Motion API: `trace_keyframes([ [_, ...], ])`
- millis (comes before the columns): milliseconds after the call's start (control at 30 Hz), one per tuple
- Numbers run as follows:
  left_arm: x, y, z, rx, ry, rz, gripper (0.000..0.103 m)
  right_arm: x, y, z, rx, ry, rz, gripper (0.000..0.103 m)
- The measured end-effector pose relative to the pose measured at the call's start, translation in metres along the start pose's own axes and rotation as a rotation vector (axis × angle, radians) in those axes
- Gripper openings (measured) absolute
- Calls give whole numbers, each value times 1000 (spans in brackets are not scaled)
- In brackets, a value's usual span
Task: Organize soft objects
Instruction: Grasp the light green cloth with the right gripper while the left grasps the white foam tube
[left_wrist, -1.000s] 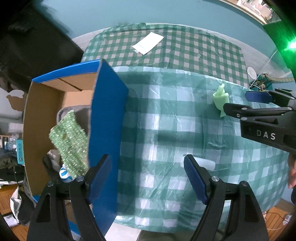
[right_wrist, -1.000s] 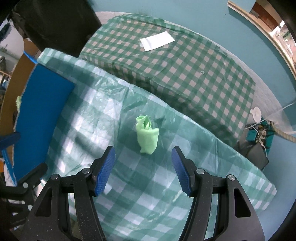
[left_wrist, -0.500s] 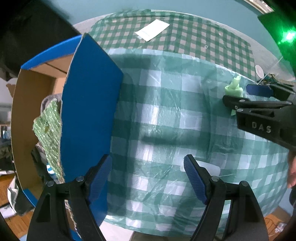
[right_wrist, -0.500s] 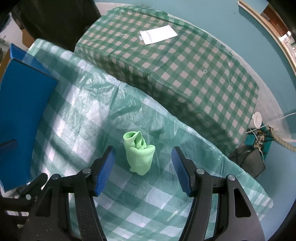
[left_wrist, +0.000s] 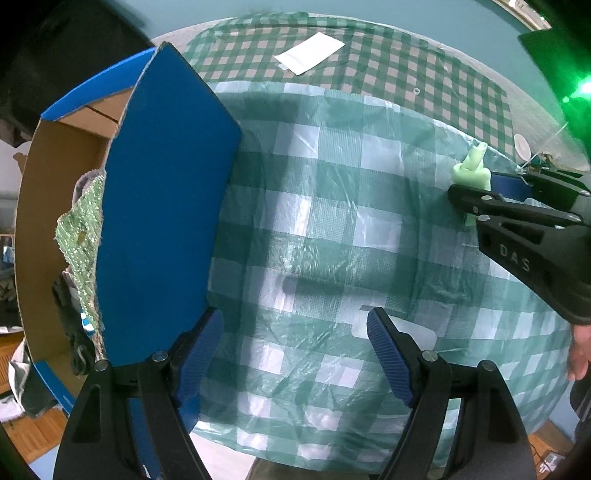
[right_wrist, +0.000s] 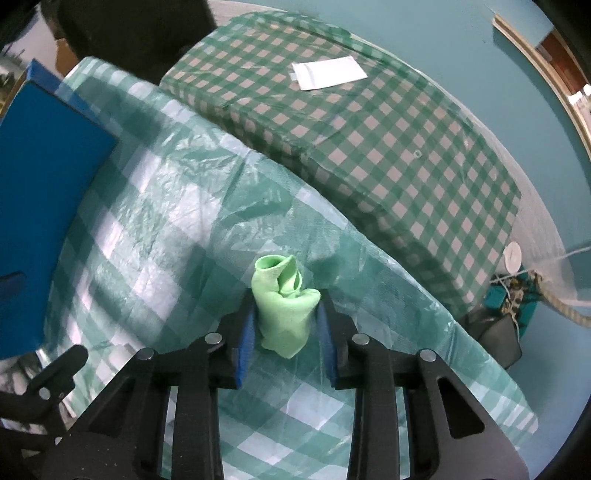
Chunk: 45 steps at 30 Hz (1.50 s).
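Upright blue box flap (left_wrist: 162, 206) beside bare tablecloth (left_wrist: 332, 229)

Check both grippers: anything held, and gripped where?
Right gripper: jaws closing on the green rolled cloth, pads on either side of its lower middle; the open rolled end sticks out past the fingertips. Left gripper: open, nothing between its pads.

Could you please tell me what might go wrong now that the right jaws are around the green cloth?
The right gripper is closing on the soft green cloth, which may squash and slip free. The jaws could also pinch the loose plastic tablecloth beneath and drag it. The box flap stands upright, possibly blocking the drop.
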<state>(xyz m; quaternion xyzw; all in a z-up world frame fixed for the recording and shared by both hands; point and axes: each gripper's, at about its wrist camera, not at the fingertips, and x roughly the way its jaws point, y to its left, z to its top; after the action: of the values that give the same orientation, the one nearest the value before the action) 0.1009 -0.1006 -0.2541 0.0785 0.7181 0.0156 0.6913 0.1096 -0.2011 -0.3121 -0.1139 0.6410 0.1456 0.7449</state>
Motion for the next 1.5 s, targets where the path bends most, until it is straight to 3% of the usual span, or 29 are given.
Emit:
trace_keyframes([
  [167, 2, 3, -4, -32, 21, -36, 81, -13, 6, -8, -22, -17, 19, 29],
  [400, 10, 6, -9, -169, 91, -129, 81, -29, 7, -33, -42, -7, 40, 29],
  [1067, 29, -16, -17, -360, 141, -168, 80, -42, -11, -130, 15, 5, 71, 29],
  [1167, 31, -23, -15, -354, 143, -137, 77, -42, -17, -135, 26, 5, 77, 29],
  [1500, 40, -34, -15, -372, 159, -156, 48, -46, -27, -141, 41, -2, 85, 29],
])
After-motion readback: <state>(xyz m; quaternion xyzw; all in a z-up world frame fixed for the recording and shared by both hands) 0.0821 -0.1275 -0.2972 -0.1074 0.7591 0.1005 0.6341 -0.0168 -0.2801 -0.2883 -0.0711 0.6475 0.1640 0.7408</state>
